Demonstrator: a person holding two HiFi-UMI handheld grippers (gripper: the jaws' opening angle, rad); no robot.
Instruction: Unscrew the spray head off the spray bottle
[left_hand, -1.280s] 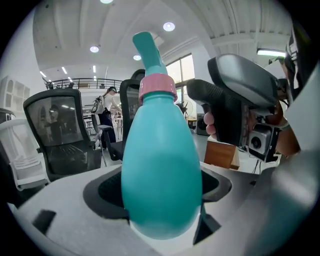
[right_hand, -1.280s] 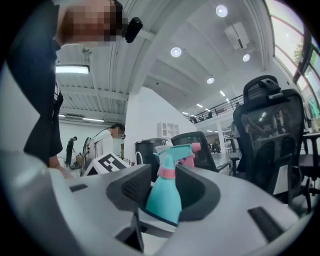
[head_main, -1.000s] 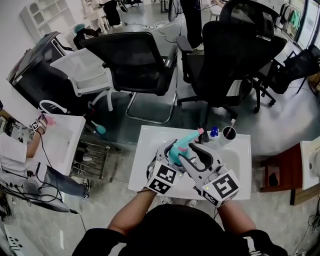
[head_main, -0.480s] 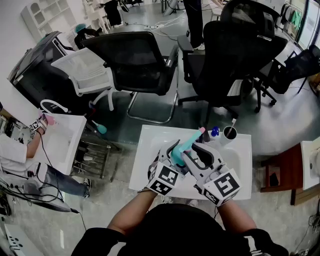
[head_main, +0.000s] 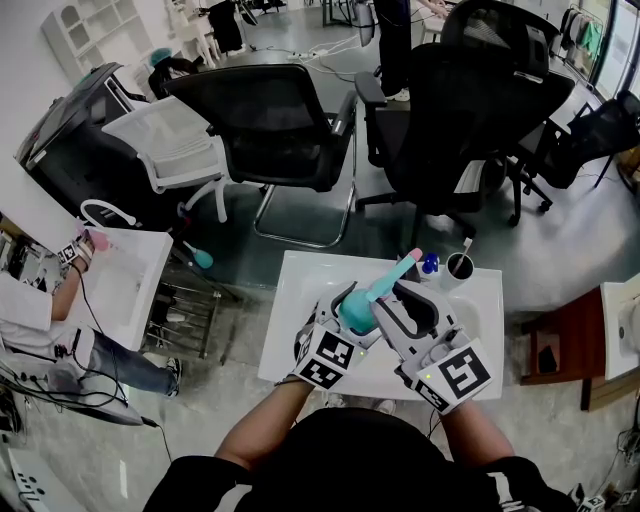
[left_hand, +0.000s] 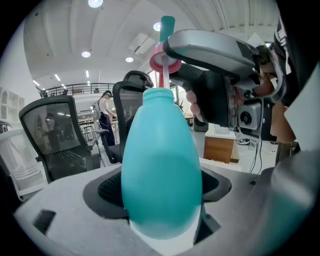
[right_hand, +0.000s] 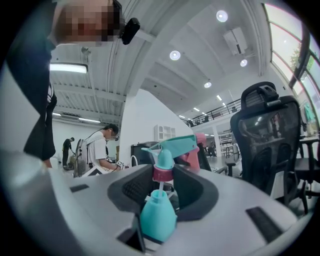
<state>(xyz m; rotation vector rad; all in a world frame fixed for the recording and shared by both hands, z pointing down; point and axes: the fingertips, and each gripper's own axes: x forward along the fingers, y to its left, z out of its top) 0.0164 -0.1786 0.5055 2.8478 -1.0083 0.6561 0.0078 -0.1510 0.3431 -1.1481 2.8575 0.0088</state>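
Head (right_hand: 172, 146) unscrewed, off bottle (left_hand: 160, 165), tube (left_hand: 165, 79) not yet out | left gripper's (left_hand: 161, 220) jaws clamp bottle | right gripper's (right_hand: 162, 182) jaws, just closing, hold head

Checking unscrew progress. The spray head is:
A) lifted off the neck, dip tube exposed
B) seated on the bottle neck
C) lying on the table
A: the pink collar of the spray head sits above the open neck of the bottle, with only the thin dip tube spanning the gap.
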